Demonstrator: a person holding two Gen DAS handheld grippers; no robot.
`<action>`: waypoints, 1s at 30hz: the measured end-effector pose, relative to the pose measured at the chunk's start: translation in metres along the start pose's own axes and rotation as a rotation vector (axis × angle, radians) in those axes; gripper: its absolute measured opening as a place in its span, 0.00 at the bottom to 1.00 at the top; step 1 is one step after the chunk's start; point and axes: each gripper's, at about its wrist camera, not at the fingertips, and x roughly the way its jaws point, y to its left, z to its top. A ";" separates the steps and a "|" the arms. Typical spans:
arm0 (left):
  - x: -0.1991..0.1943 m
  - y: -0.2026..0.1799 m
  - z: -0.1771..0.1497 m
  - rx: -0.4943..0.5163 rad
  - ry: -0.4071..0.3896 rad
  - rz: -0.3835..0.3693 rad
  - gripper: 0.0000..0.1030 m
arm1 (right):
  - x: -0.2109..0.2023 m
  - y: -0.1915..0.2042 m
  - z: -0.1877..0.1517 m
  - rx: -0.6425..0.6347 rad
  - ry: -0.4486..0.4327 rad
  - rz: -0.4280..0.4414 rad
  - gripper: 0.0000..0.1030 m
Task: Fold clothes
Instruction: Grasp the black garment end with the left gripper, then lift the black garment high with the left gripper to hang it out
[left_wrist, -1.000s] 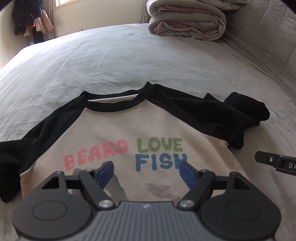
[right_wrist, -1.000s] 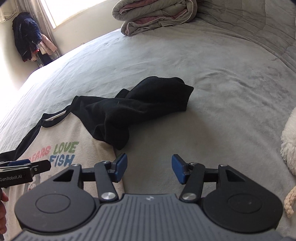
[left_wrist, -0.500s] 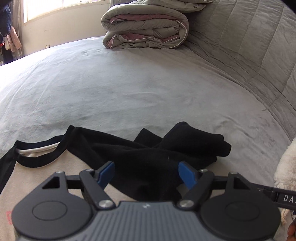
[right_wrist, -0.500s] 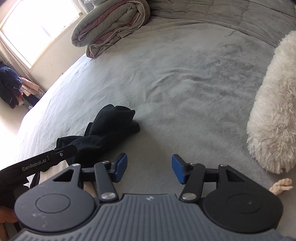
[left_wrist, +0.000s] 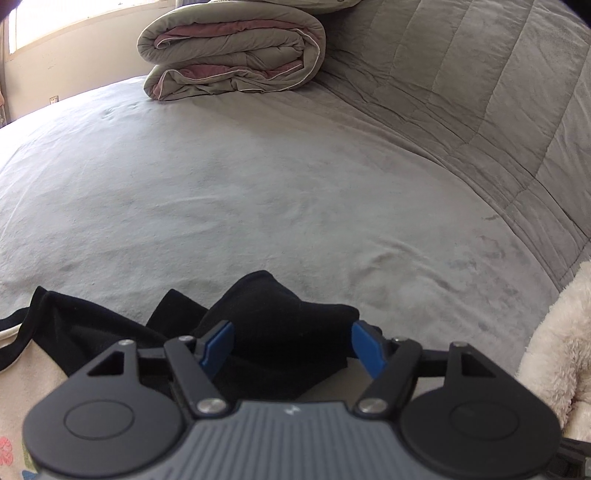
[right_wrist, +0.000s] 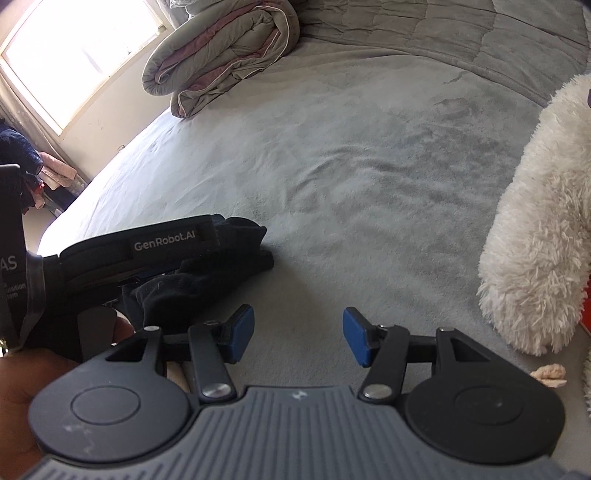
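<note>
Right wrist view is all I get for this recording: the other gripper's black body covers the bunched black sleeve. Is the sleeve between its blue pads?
Observer: Yes. In the left wrist view the left gripper straddles the bunched black sleeve. Its jaws have just been closing, but the pads do not clearly press it yet.
Operator: Does the shirt's body show there?
Observer: Yes, the cream shirt front lies at lower left, with a bit of pink lettering at the edge.
</note>
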 end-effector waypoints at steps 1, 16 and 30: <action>0.004 -0.001 0.000 0.002 0.007 0.008 0.65 | 0.000 -0.001 0.000 0.004 0.001 -0.001 0.56; -0.051 0.042 -0.015 -0.078 -0.081 0.018 0.07 | 0.001 -0.001 0.000 0.008 0.004 0.007 0.56; -0.096 0.157 -0.094 -0.235 0.025 0.146 0.06 | 0.007 0.016 -0.010 -0.047 0.022 0.011 0.56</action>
